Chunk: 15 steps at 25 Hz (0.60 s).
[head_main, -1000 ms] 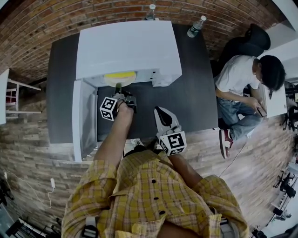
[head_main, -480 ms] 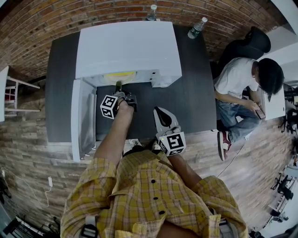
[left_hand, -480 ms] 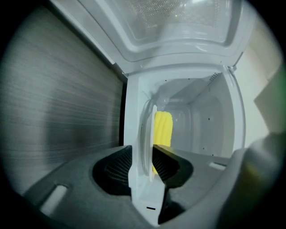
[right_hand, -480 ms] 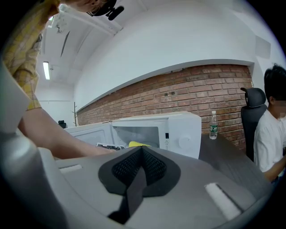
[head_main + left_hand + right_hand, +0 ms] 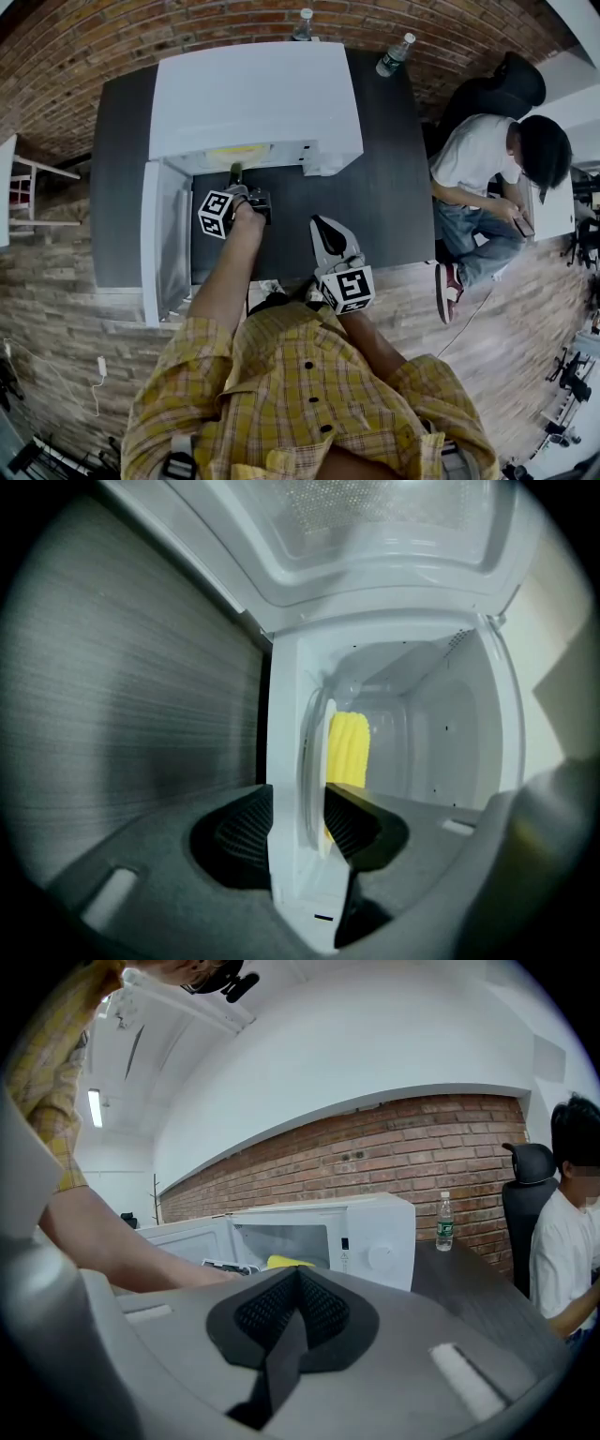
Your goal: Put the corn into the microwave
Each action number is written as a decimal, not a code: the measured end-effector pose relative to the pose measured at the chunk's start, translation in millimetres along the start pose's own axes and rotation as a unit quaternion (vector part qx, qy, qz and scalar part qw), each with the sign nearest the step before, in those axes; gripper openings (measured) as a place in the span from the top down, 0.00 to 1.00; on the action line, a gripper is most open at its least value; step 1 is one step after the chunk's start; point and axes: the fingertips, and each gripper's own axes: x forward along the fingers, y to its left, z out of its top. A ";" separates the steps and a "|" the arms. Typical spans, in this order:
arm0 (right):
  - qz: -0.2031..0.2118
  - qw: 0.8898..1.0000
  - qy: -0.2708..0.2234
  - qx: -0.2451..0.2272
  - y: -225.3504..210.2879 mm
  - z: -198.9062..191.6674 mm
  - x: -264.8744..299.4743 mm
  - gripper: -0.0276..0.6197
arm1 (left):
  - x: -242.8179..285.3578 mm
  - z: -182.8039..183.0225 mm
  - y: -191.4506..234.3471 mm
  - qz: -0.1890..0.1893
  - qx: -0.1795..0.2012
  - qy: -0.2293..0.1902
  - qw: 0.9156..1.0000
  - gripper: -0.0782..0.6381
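One microwave (image 5: 253, 94), one corn (image 5: 347, 752), two water bottles (image 5: 306, 23) (image 5: 395, 54).

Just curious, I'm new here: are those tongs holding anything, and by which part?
Nothing is held. The left tongs are opening with nothing pressed between them; the corn sits free inside the microwave. The right tongs are shut and empty.

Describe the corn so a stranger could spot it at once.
Start at the big white microwave on the dark tabletop, its door swung open. Inside sits the ridged yellow corn cob, the only yellow thing among bare white walls.
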 end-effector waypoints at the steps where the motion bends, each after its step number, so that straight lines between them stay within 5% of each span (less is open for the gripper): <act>1: 0.002 1.000 0.000 0.000 0.2 -0.2 0.1 0.96 | 0.1 -0.4 0.0 0.000 0.003 0.003 1.000 0.65; 15: 0.027 1.000 -0.010 -0.006 11.3 11.2 -8.8 0.96 | -23.5 -11.0 -11.9 -0.029 -0.015 0.023 0.999 0.67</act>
